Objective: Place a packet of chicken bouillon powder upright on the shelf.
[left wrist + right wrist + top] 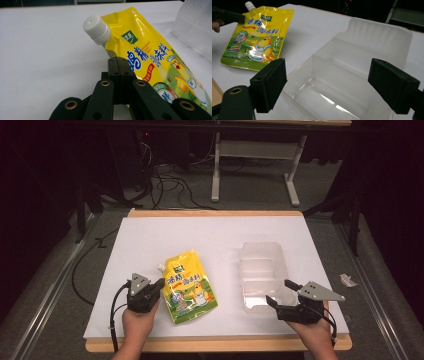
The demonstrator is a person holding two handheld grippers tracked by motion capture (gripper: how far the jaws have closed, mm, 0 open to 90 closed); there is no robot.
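Observation:
A yellow spout pouch [190,285] with a white screw cap [96,28] lies left of centre on the white table top [150,235]. My left gripper [161,283] is shut on the pouch's left edge just below the spout. In the left gripper view its jaws [121,67] meet flat against that edge, and the spout end looks raised off the table. A clear plastic container [260,247] with compartments stands to the right. My right gripper [278,291] is open at its near end, one jaw on each side of the near corner [327,82] without pressing on it.
The pouch [259,37] and the tip of the left gripper [239,17] show far left in the right gripper view. The container's far wall [379,35] stands tall. A wooden rim [215,213] borders the table. Cables and a metal frame [216,165] lie on the floor beyond.

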